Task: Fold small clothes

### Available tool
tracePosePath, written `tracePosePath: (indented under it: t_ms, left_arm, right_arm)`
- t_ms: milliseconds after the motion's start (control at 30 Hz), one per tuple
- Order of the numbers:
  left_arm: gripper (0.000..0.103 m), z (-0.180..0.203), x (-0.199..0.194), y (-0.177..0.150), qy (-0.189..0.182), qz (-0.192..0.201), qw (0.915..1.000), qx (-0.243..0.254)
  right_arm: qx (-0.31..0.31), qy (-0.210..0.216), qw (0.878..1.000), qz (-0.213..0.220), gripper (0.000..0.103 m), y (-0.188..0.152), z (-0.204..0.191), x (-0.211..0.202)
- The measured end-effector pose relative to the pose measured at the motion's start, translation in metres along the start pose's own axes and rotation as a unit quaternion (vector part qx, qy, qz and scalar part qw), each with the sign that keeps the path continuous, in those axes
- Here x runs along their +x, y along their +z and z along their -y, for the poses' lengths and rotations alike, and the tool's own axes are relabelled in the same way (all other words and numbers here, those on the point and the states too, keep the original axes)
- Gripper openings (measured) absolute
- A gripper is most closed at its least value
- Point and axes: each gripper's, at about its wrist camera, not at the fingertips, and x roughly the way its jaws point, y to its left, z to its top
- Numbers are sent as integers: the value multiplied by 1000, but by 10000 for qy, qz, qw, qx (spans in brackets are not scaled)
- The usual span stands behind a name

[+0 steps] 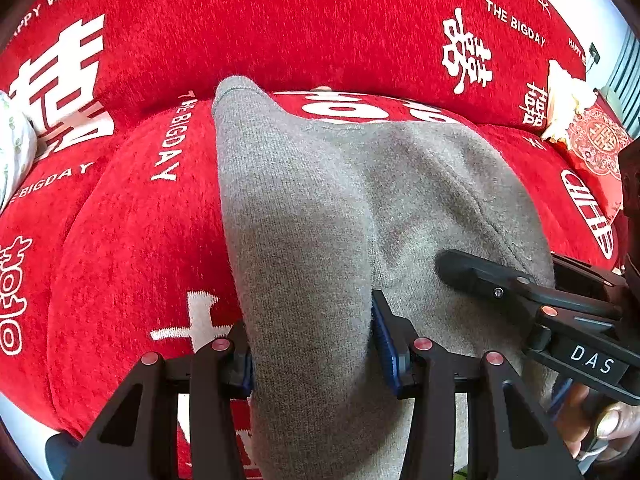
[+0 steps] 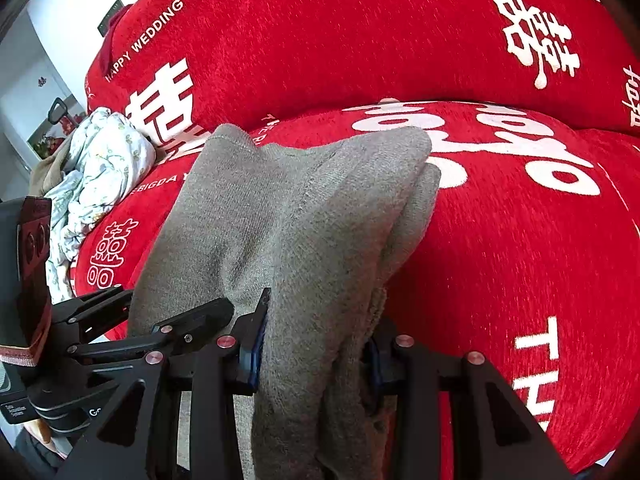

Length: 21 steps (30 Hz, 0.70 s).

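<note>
Both left gripper (image 1: 312, 344) and right gripper (image 2: 316, 344) clench the grey knitted garment (image 1: 360, 200) at frame centre over the red printed sofa cover (image 1: 132, 240); judged: keep edges level, tension even.

grey garment (image 1: 320, 208), red white-lettered cover (image 1: 132, 248)

Surface: red sofa cover (image 1: 132, 240) with white lettering and characters, over seat and backrest.
On the seat, middle: grey knitted garment (image 1: 304, 208), folded lengthwise, its far end lying on the cushion.
On the seat, left end: crumpled white floral cloth (image 2: 100, 160) against the backrest.
On the seat, right end: red patterned cushion (image 1: 596, 144) with a cream piece beside it.
</note>
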Motion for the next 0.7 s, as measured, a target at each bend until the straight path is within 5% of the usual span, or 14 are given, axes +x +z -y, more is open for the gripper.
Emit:
tracePosePath:
  t_ms: [700]
  left_arm:
    - [51, -4, 5, -8, -101, 74, 9999, 12]
  right_arm:
    - [82, 130, 9999, -25, 42, -11, 9, 8]
